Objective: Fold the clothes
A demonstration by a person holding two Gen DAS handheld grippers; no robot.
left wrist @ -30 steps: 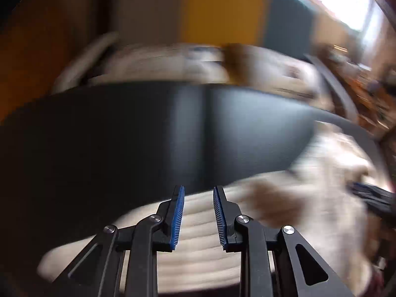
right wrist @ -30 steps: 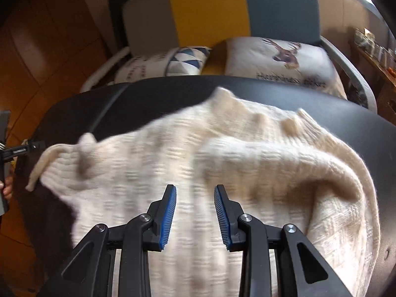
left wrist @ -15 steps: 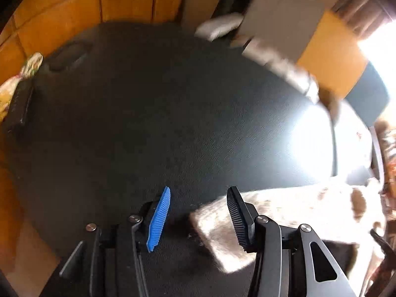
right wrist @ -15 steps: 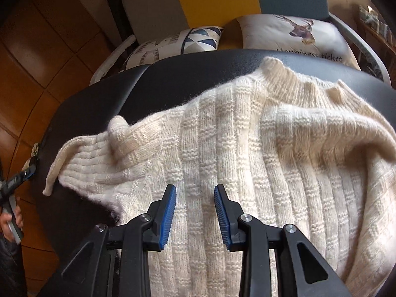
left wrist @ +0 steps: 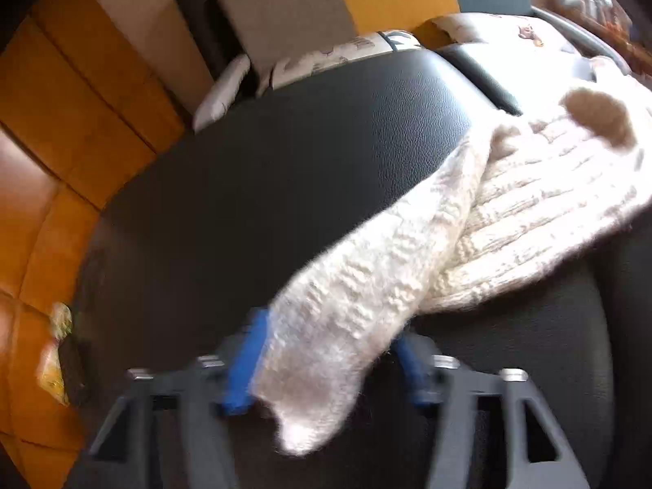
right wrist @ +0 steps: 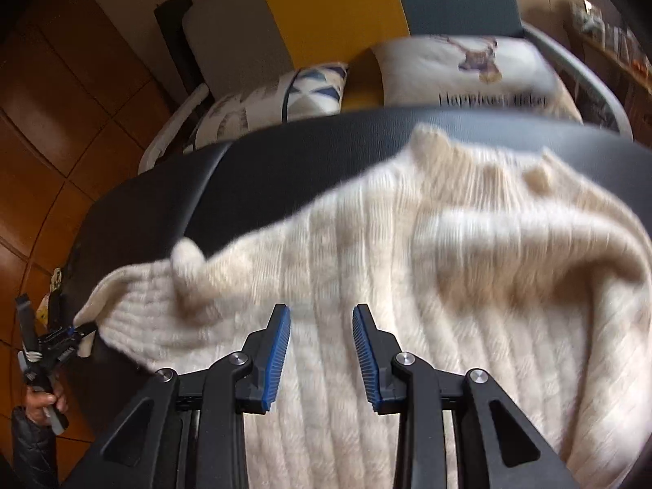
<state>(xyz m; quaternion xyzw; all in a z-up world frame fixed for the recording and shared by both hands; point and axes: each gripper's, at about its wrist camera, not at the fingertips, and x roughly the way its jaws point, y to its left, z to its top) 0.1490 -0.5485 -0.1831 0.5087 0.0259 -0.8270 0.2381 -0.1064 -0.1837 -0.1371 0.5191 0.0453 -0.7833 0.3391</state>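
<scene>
Left wrist view: the left tongs (left wrist: pixel 326 371) sit at the bottom centre of the frame with the cuff end of the sweater's sleeve (left wrist: pixel 366 293) between the blue pads. The picture is smeared, so I cannot tell whether they pinch the knit or merely straddle it. From there the sleeve runs up and right to the cream sweater (left wrist: pixel 550 187), whose body lies at the right of the frame on the black tabletop (left wrist: pixel 252 187).

Right wrist view: the right tongs (right wrist: pixel 322 350) stand apart at lower centre, holding nothing, poised over the sweater's body (right wrist: pixel 407 277), which fills the middle and right of the frame with its collar toward the top. At the lower left edge the left tongs (right wrist: pixel 75 332) meet the cuff of the outstretched sleeve (right wrist: pixel 138 313).

Judging by this, the sleeve is the step in hand. Whether it is being drawn out flat or about to be carried across the body is not settled; either way the cuff needs a firm pinch.
</scene>
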